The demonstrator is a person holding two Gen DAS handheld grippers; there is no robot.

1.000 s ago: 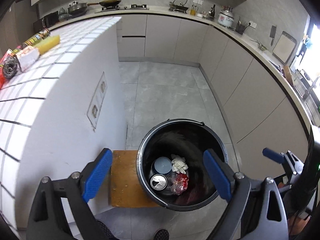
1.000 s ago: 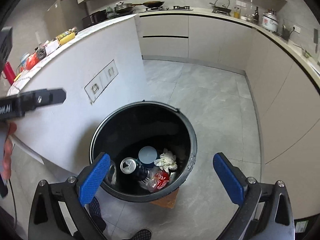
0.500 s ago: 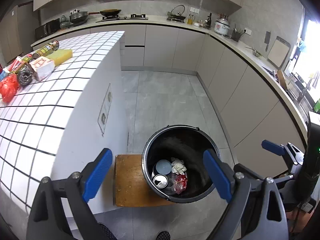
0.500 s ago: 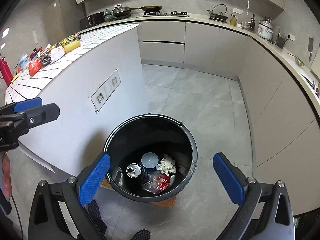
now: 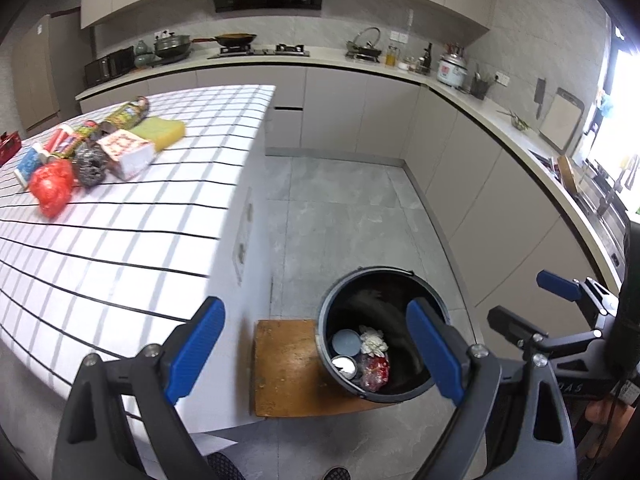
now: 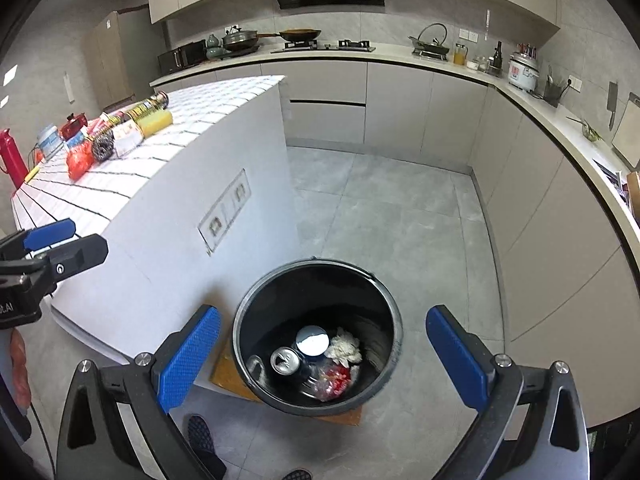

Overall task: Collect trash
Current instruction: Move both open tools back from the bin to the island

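Both claws, left (image 5: 312, 350) and right (image 6: 322, 356), gape wide and empty above the bin (image 6: 318, 334), while the red bag (image 5: 52, 186) lies up-left on the counter (image 5: 120, 240), nearer the left claw

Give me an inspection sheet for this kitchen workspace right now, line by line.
Surface: white tiled island, mostly bare.
Job's things: black bin on a wooden board, holding a can, a tissue wad, a red wrapper.
Clutter: red bag, scourer, sponge and other items on the island.
Grippers: left gripper and right gripper open, empty.
Cables: nothing seen.
Surroundings: cabinets, stove, pans.
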